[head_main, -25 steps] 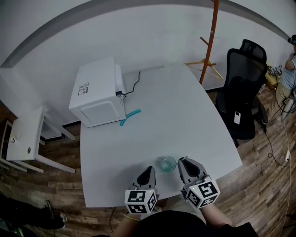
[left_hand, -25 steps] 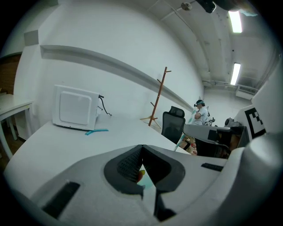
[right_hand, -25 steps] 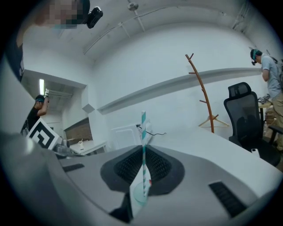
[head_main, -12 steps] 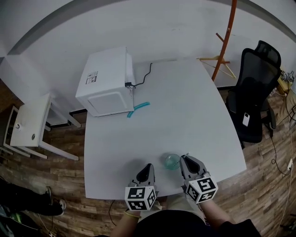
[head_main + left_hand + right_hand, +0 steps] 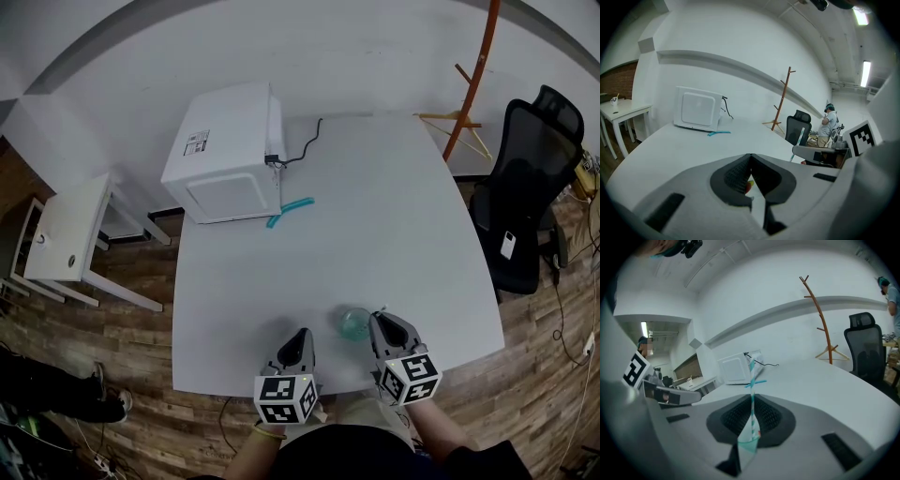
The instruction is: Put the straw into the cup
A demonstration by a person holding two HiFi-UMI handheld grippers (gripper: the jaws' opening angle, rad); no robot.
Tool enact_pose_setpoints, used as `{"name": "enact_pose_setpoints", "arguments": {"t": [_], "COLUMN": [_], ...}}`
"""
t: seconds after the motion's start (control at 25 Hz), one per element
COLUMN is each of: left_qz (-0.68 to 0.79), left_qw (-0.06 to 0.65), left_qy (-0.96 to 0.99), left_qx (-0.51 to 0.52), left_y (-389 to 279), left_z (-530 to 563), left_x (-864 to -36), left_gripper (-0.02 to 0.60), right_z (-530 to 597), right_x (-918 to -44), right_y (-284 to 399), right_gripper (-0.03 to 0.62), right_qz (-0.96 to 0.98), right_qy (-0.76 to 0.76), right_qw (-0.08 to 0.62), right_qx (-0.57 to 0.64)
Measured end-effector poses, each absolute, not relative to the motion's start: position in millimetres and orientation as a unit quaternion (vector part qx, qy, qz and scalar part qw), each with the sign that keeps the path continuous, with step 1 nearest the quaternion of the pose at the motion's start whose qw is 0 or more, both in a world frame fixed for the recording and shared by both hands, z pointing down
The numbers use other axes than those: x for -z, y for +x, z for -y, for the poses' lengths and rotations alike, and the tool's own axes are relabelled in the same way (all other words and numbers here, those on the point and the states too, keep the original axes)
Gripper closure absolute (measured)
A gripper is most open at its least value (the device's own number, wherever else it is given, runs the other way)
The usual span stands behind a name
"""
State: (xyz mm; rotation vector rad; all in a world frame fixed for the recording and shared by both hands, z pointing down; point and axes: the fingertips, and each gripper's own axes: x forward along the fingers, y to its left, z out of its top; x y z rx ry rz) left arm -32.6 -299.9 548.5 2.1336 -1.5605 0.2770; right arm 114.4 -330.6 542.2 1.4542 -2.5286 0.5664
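Striped straw (image 5: 751, 376) clamped by right gripper (image 5: 752, 398), clear cup (image 5: 352, 323) faint beside it

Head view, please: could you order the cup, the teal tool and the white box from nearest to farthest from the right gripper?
From the right gripper:
1. Cup, just to its left, near the front edge of the table.
2. Teal tool, mid-table, lying right in front of the box.
3. White box, at the far left corner.
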Motion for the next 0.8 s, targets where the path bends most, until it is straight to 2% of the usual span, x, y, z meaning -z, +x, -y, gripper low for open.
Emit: {"name": "enact_pose_setpoints", "arguments": {"t": [0.8], "left_qz": [0.572], "left_qw": [0.241], "left_qy": [0.778], "left_qx": [-0.1], "left_y": [-36], "left_z": [299], "left_x": [-550], "left_gripper": [0.571], "right_z": [336], "right_x": [-569], "right_y": [120], "right_gripper": [0.554], "right_qz": [0.834], "right_qy": [0.496], "right_qw": [0.103], "right_qx": [-0.219]}}
